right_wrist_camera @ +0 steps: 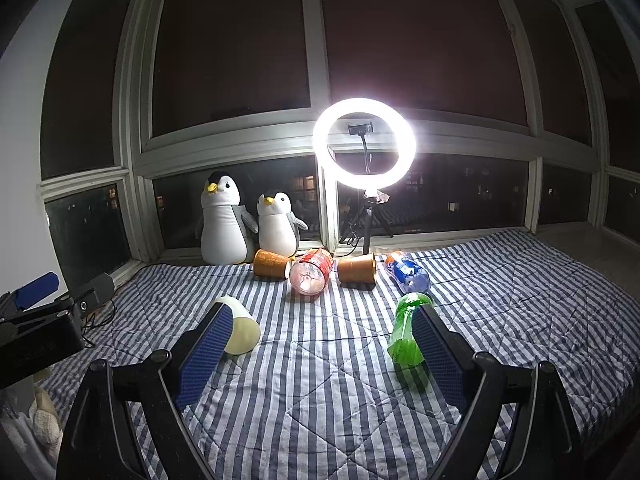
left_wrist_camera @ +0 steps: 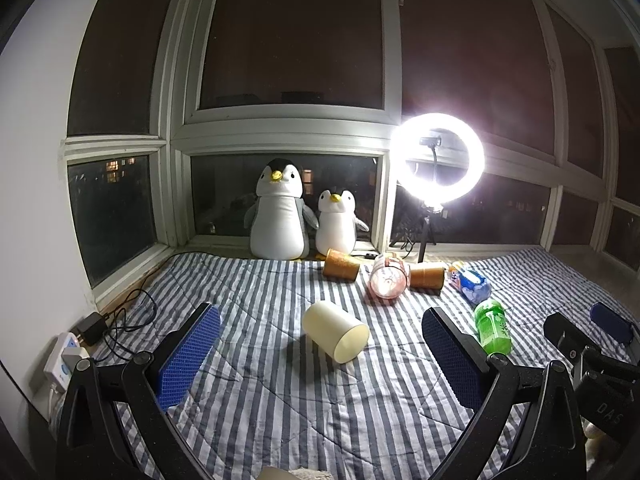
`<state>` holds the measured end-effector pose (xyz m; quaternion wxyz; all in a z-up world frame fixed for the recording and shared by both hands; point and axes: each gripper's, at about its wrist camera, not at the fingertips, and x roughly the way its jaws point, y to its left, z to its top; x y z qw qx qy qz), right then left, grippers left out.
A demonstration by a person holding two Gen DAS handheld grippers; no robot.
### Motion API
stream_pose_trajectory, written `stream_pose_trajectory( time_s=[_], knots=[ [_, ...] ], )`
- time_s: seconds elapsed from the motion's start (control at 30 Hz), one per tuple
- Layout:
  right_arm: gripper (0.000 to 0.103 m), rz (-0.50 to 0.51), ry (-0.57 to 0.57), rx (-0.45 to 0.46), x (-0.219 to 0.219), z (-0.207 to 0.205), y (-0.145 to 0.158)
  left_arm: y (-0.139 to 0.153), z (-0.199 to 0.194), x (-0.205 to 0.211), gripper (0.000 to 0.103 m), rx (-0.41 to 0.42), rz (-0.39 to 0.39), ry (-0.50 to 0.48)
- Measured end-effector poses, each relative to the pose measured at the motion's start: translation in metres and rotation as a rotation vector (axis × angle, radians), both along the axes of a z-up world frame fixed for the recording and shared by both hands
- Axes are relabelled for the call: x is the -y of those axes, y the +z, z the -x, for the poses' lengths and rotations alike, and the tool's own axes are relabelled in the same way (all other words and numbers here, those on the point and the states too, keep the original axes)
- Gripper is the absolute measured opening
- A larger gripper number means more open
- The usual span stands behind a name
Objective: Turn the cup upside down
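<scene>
A cream cup [left_wrist_camera: 335,330] lies on its side on the striped blanket [left_wrist_camera: 280,400], its open mouth toward the lower right. My left gripper [left_wrist_camera: 322,316] is open, its blue pads on either side of the cup and a little short of it. In the right wrist view the cup [right_wrist_camera: 240,328] lies at the left, partly hidden behind my left finger. My right gripper [right_wrist_camera: 322,312] is open and empty over the blanket [right_wrist_camera: 320,400], well right of the cup. The right gripper also shows in the left wrist view [left_wrist_camera: 588,332] at the far right.
Two brown paper cups [left_wrist_camera: 341,265] [left_wrist_camera: 427,275], a red-labelled bottle [left_wrist_camera: 387,279], a blue bottle [left_wrist_camera: 472,283] and a green bottle [left_wrist_camera: 493,327] lie further back. Two plush penguins [left_wrist_camera: 280,210] and a lit ring light [left_wrist_camera: 438,159] stand by the window. A power strip [left_wrist_camera: 64,354] with cables lies at the left.
</scene>
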<state>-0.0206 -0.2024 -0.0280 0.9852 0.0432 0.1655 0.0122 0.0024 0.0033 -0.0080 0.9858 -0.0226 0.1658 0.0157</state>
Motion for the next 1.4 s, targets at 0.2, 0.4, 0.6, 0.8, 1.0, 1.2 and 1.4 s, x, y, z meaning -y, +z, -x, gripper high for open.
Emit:
stream_pose_trajectory(
  time_s=[0.2, 0.4, 0.6, 0.8, 1.0, 1.2, 1.4],
  knots=[
    [0.089, 0.005, 0.001, 0.001, -0.002, -0.001, 0.001, -0.001, 0.000, 0.000, 0.102, 0.001, 0.000, -0.002],
    [0.089, 0.001, 0.001, -0.003, -0.002, 0.000, 0.001, -0.001, 0.001, 0.000, 0.102, 0.002, -0.003, -0.004],
    [0.089, 0.003, 0.002, -0.004, -0.002, -0.001, 0.001, -0.003, 0.001, 0.001, 0.102, -0.001, -0.004, -0.007],
    [0.090, 0.003, 0.002, -0.007, -0.003, -0.002, -0.001, -0.005, 0.000, 0.001, 0.102, -0.004, -0.004, -0.009],
    [0.090, 0.000, 0.002, -0.009, -0.002, -0.003, -0.002, -0.009, -0.003, 0.002, 0.102, -0.013, -0.005, -0.013],
    [0.090, 0.002, 0.002, -0.013, -0.002, -0.004, -0.005, -0.010, -0.005, 0.002, 0.102, -0.018, -0.003, -0.015],
    [0.090, 0.003, 0.003, -0.017, -0.002, -0.006, -0.005, -0.011, -0.011, 0.001, 0.102, -0.029, -0.006, -0.018]
  ],
)
